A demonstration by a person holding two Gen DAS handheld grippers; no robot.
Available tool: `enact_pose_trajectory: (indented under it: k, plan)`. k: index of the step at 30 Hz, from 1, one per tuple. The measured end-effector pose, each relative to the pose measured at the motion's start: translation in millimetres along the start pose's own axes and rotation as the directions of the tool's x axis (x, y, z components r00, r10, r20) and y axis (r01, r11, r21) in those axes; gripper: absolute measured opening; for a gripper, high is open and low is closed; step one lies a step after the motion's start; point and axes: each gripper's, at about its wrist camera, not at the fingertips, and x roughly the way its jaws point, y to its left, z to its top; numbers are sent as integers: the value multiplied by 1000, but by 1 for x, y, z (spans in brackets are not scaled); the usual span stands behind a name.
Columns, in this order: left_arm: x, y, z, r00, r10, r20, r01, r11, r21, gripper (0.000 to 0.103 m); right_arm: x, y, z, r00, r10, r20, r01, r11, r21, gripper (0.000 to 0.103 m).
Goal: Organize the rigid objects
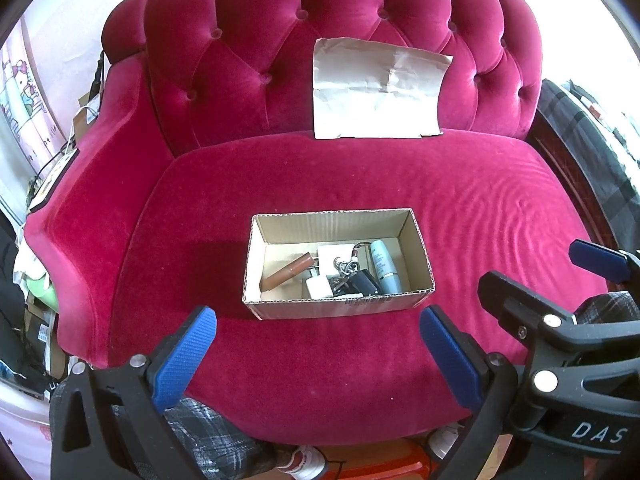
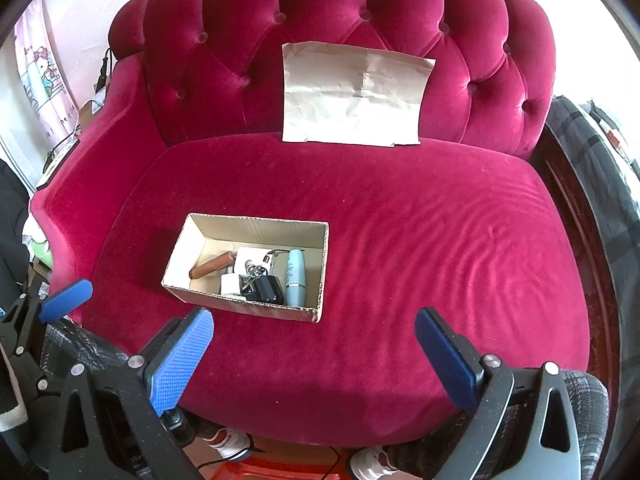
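Nearest to me, both pairs of tongs hung over the front edge of the red velvet seat (image 2: 400,240), side by side and each spread wide with nothing between its blue pads. The left tongs (image 1: 318,354) pointed almost squarely at the cardboard box (image 1: 338,308), which lay just ahead of them and centred in their gap. The right tongs (image 2: 314,358) had the same box (image 2: 240,308) ahead and off to their left, so I judged the left hand the nearer and better lined up for a reach into it.

The box sat on the seat cushion with its long axis running left to right across the line of approach. Inside it lay the rigid things, crowded toward the near wall: a brown tube (image 1: 286,272) slanting at the left end, a white block (image 1: 318,286) and a black fob with keys (image 1: 360,280) in the middle, and a pale blue bottle (image 1: 386,268) at the right end, its length running front to back.

Farther off, a creased sheet of brown paper (image 1: 380,88) leaned against the tufted backrest, well apart from the box.
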Motion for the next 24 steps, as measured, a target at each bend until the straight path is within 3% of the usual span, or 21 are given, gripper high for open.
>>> enact_pose_trajectory:
  k: [24]
  plan:
    - [-1, 1, 2, 1000, -5, -1, 5, 1000, -3, 103, -4, -1, 2, 1000, -7, 9, 7, 1000, -6, 103]
